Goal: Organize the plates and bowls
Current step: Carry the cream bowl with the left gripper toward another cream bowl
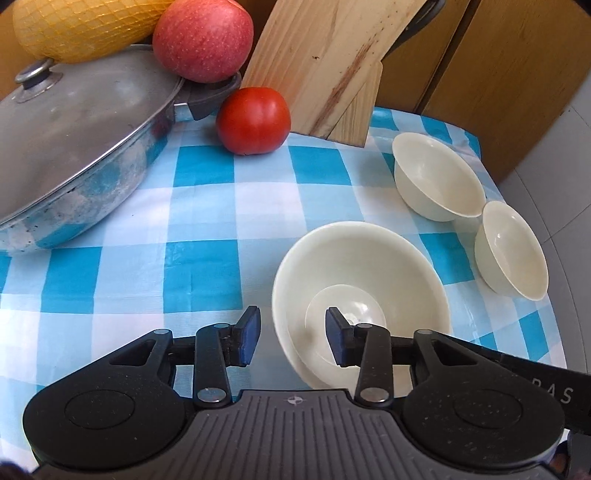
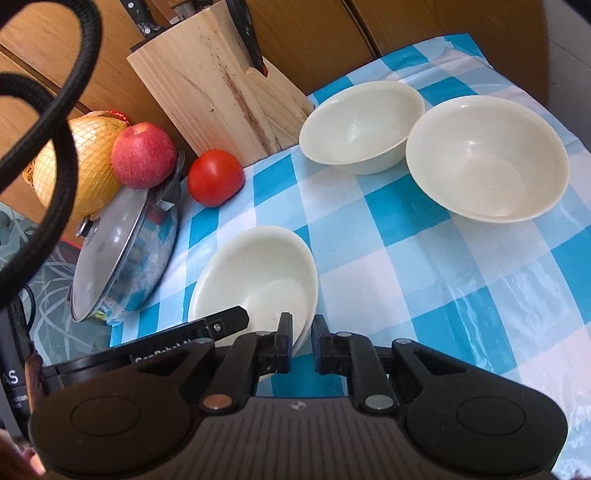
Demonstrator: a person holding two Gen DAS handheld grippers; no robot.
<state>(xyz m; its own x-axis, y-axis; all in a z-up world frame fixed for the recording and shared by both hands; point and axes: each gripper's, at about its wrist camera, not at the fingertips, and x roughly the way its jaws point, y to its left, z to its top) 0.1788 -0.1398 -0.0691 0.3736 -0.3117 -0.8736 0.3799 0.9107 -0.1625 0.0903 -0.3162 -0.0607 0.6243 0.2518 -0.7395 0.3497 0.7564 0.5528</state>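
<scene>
A cream bowl stack (image 1: pixel 360 280) sits on the blue checked cloth just ahead of my left gripper (image 1: pixel 291 338). The left gripper is open, its fingers straddling the stack's near rim without closing. In the right wrist view the same stack (image 2: pixel 258 273) is at lower left, and my right gripper (image 2: pixel 300 345) is shut on its near rim. Two more cream bowls stand apart on the cloth: one (image 2: pixel 362 127) by the knife block and one (image 2: pixel 487 158) to the right. They also show at the right in the left wrist view, the farther bowl (image 1: pixel 437 177) and the nearer bowl (image 1: pixel 511 251).
A lidded steel pan (image 1: pixel 81 147) fills the left. A tomato (image 1: pixel 253 120), an apple (image 1: pixel 203 37) and a netted yellow fruit (image 1: pixel 81 26) sit by a wooden knife block (image 1: pixel 332 62). The table edge (image 1: pixel 554 295) drops off at right. A black cable (image 2: pixel 55 122) hangs at upper left.
</scene>
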